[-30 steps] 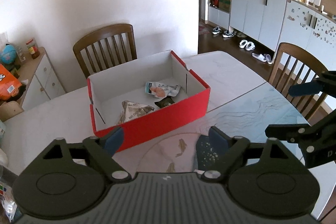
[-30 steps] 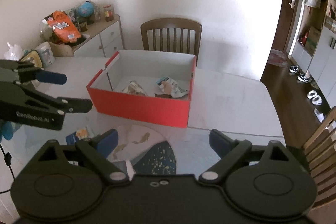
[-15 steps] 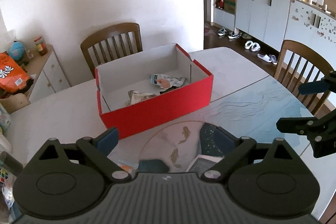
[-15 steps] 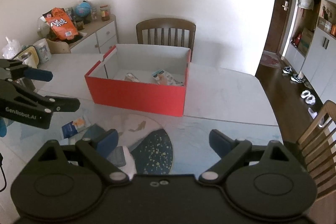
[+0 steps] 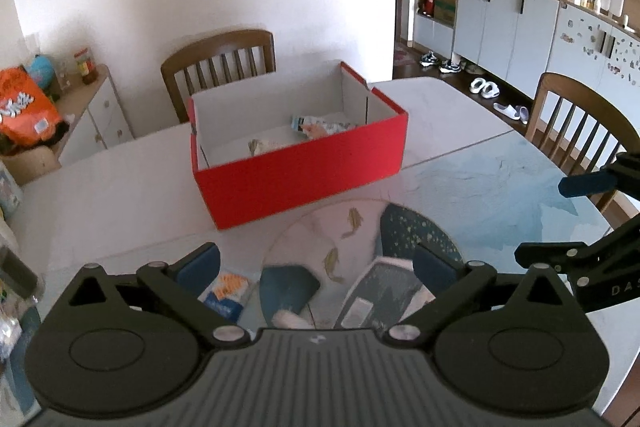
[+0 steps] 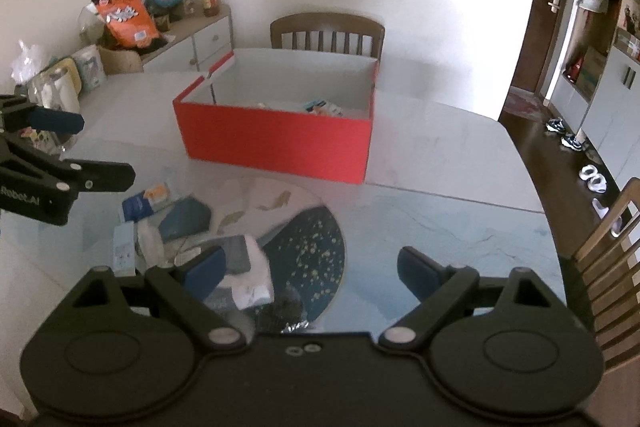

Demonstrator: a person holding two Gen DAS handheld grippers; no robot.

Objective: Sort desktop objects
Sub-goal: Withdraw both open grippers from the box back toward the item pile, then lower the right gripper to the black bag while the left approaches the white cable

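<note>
- Two claws hang over the near edge of the tabletop (image 6: 440, 155), both spread wide with nothing between the pads; the left claw (image 5: 316, 265) has just been opening further.
- Loose packets (image 6: 180, 223) lie in a cluster on the round mat (image 6: 304, 239), directly under and just ahead of the left claw, and to the left of the right claw (image 6: 308, 269).
- By my reading the left hand is nearer; a dark flat pouch (image 5: 376, 297) lies with its long axis running away from the claw.
- Beyond the cluster stands the red box (image 5: 304, 167), already holding a few packets.
- Open room lies to the right of the mat; clutter crowds the left edge.
</note>
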